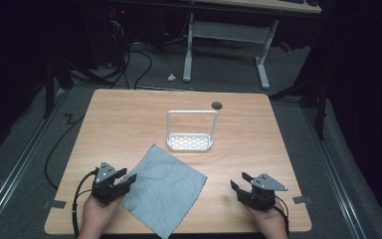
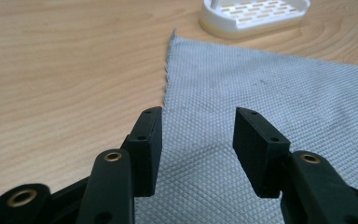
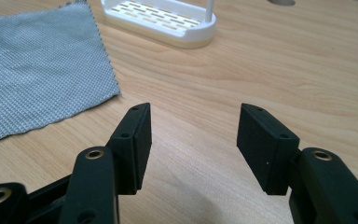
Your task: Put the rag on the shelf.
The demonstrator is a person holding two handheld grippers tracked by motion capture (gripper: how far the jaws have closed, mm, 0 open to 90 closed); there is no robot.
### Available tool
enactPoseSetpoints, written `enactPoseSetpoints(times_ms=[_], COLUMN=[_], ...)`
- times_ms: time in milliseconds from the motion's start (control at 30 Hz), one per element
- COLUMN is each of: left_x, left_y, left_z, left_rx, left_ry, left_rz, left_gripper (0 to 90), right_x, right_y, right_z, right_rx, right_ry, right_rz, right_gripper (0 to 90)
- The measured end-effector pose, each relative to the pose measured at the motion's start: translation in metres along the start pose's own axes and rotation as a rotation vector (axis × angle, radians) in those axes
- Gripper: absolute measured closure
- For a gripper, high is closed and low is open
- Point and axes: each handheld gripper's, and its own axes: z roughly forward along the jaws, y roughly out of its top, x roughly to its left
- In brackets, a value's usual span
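A flat grey woven cloth lies spread out on the light wooden table, near the front edge. The left gripper sits at the cloth's left edge with its jaws open over the cloth, and it holds nothing. The right gripper rests well apart from the cloth, over bare wood, open and empty too. A white plastic rack with a tall handle stands just behind the cloth.

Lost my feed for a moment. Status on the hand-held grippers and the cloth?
Left hand-held gripper open at cloth's left edge. Right hand-held gripper open over bare table. Cloth flat, untouched. White rack behind, clear.
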Motion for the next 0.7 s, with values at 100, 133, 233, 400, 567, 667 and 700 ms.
enactPoseSetpoints(times_ms=[100, 133, 233, 400, 567, 667, 700], left_x=[-0.001, -0.001, -0.001, -0.001, -0.002, -0.003, -0.002], left_y=[0.000, 0.000, 0.000, 0.001, 0.000, -0.002, -0.002], left_z=[0.003, 0.003, 0.001, 0.001, 0.003, 0.003, 0.002], left_rx=[0.010, 0.010, 0.005, 0.014, 0.045, 0.065, 0.065], left_ry=[0.002, 0.002, -0.004, -0.021, -0.037, -0.047, -0.049], left_rz=[0.014, 0.014, 0.016, 0.020, 0.042, 0.048, 0.051], left_gripper=[53.1, 55.1, 56.7, 60.4, 68.2, 76.4, 80.1], right_x=[0.004, 0.006, 0.008, 0.009, 0.012, 0.018, 0.021], right_y=[0.001, 0.000, 0.001, 0.000, -0.001, 0.000, 0.001], right_z=[0.000, 0.000, 0.001, 0.004, 0.005, 0.006, 0.006], right_rx=[-0.004, -0.001, 0.004, 0.015, 0.030, 0.043, 0.046], right_ry=[-0.001, 0.006, 0.013, 0.026, 0.052, 0.087, 0.088], right_rz=[-0.028, -0.038, -0.044, -0.047, -0.053, -0.064, -0.068], right_gripper=[45.8, 45.8, 45.8, 46.4, 50.8, 61.7, 65.4])
